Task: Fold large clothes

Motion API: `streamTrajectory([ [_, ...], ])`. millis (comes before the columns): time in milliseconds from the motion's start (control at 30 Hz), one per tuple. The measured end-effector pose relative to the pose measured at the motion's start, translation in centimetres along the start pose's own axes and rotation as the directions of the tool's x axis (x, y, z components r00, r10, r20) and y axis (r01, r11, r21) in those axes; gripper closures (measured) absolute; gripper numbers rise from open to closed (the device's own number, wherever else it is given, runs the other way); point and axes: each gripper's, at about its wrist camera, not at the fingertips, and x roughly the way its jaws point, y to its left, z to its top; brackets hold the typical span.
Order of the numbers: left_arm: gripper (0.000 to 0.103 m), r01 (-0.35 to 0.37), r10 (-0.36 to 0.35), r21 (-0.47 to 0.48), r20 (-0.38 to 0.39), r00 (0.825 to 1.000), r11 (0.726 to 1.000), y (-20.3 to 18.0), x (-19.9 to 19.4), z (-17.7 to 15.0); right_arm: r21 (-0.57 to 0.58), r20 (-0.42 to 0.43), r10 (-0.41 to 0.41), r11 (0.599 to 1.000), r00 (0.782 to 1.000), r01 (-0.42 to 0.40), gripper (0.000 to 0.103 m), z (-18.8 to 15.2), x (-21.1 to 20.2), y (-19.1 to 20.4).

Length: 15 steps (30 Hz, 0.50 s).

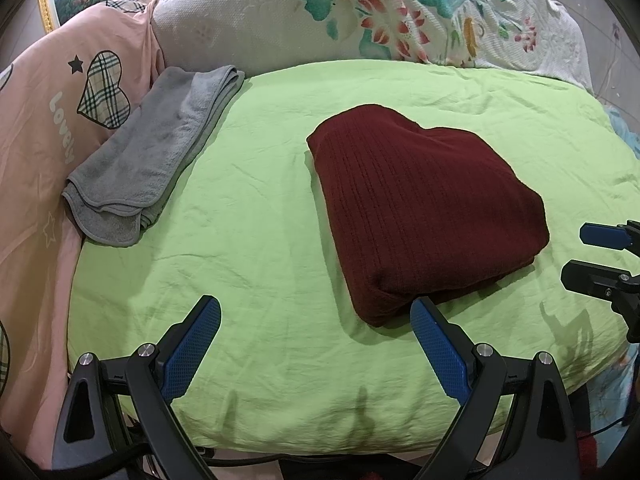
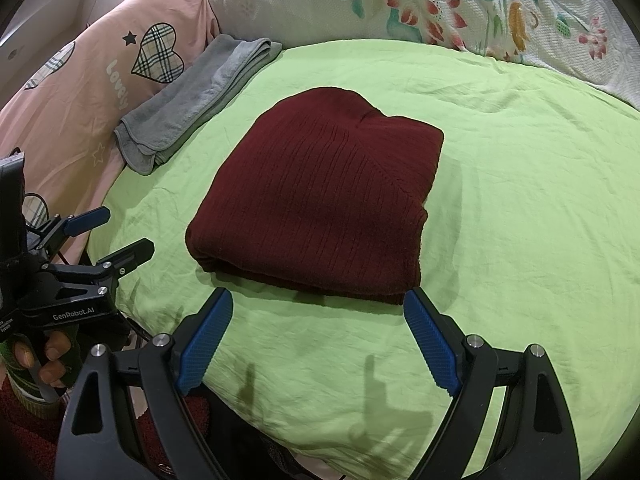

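Sweater [image 1: 420, 208] lies folded, its underside layers hidden; both claws gape.

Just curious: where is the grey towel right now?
The grey towel lies folded at the green sheet's left edge, against the pink bedding, left of the maroon sweater.

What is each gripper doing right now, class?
Left gripper: open, holding nothing.
Right gripper: open, holding nothing, near the folded maroon sweater.

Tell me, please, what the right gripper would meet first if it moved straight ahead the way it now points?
Probably the near edge of the folded maroon sweater: it lies directly ahead of the open right gripper, on the green sheet. Depth is uncertain; if angled downward, it might touch sheet first.
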Motion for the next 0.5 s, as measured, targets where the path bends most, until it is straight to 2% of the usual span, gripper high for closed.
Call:
streamTrajectory([
  [500, 0.007, -0.001, 0.001, -0.003, 0.0, 1.0, 1.0, -0.14, -0.08, -0.05, 0.002, 0.001, 0.0, 1.0, 1.0, 0.0, 0.015, 0.01, -0.06, 0.17],
])
